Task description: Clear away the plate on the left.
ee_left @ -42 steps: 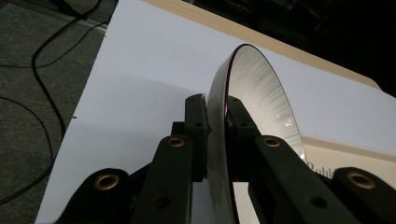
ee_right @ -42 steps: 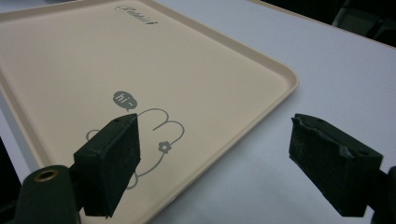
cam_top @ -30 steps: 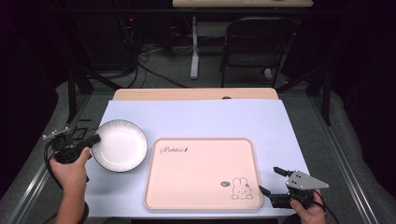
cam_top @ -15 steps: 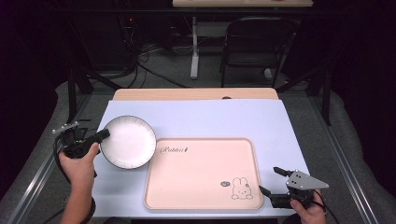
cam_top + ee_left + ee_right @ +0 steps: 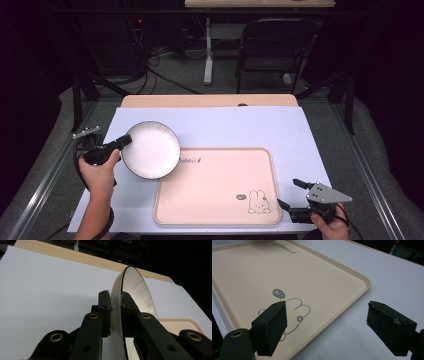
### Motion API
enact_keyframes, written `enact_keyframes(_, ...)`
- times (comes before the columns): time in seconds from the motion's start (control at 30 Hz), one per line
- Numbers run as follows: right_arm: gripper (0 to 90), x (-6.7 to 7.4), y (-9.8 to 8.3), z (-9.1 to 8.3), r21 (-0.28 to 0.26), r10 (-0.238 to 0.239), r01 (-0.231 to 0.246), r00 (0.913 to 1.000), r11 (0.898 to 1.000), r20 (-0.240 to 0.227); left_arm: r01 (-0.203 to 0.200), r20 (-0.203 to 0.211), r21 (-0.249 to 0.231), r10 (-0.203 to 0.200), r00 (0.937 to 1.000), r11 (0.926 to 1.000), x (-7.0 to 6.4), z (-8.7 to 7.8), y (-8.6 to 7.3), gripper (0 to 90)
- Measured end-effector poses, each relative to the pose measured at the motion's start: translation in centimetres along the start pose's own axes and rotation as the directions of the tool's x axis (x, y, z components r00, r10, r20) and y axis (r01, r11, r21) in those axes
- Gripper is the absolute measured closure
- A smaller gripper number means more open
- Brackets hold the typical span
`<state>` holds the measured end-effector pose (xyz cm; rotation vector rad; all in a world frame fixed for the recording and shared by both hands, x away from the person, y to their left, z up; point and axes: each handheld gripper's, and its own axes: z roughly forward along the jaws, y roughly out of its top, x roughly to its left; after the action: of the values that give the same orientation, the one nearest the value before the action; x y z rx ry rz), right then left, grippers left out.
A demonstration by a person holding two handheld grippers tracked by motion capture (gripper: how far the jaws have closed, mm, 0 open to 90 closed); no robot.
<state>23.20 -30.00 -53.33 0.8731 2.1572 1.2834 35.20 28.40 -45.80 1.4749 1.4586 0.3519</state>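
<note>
A white plate with a dark rim is lifted and tilted above the table's left side, its right edge over the corner of the beige tray. My left gripper is shut on the plate's left rim. In the left gripper view the two black pads pinch the plate edge-on. My right gripper rests at the tray's lower right corner, open, nothing between its jaws. The right gripper view has its pads spread over the tray edge beside a rabbit drawing.
A pale blue sheet covers the table, with a wooden strip along its far edge. A dark chair and a table leg stand on the floor beyond. Metal rails run along both table sides.
The left gripper has carried the plate up off the sheet and to the right, tilting it toward the tray. The right gripper has stayed still.
</note>
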Motion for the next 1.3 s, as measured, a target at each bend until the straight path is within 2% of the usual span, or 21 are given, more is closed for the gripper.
enact_keyframes(0.27,15.9,0.0,0.0,0.0,0.000,-0.001,0.001,1.0000,1.000,0.000,-0.012,0.025,0.018,0.012,0.9996,0.9998,-1.2,1.1,-0.3,80.9)
enact_keyframes(0.63,15.9,0.0,0.0,0.0,-0.001,-0.001,0.001,1.0000,1.000,0.001,-0.039,0.090,0.057,0.034,0.9954,0.9976,-3.8,3.4,-1.2,80.9)
enact_keyframes(0.8,15.9,0.0,0.0,0.0,-0.002,-0.002,0.002,1.0000,1.000,0.000,-0.065,0.127,0.080,0.054,0.9905,0.9947,-5.5,4.7,-1.6,80.9)
enact_keyframes(0.9,15.9,0.0,0.0,0.0,-0.002,-0.001,0.001,1.0000,1.000,0.001,-0.070,0.141,0.088,0.057,0.9883,0.9936,-6.1,5.1,-1.8,80.9)
enact_keyframes(1.07,15.9,0.0,0.0,-0.1,-0.002,-0.001,0.001,1.0000,1.000,0.001,-0.102,0.181,0.114,0.080,0.9802,0.9883,-7.7,6.2,-2.5,80.9)
enact_keyframes(1.3,15.9,-0.1,-0.1,0.0,-0.004,0.002,-0.002,1.0000,1.000,0.001,-0.124,0.218,0.140,0.091,0.9717,0.9823,-9.0,6.9,-3.3,80.9)
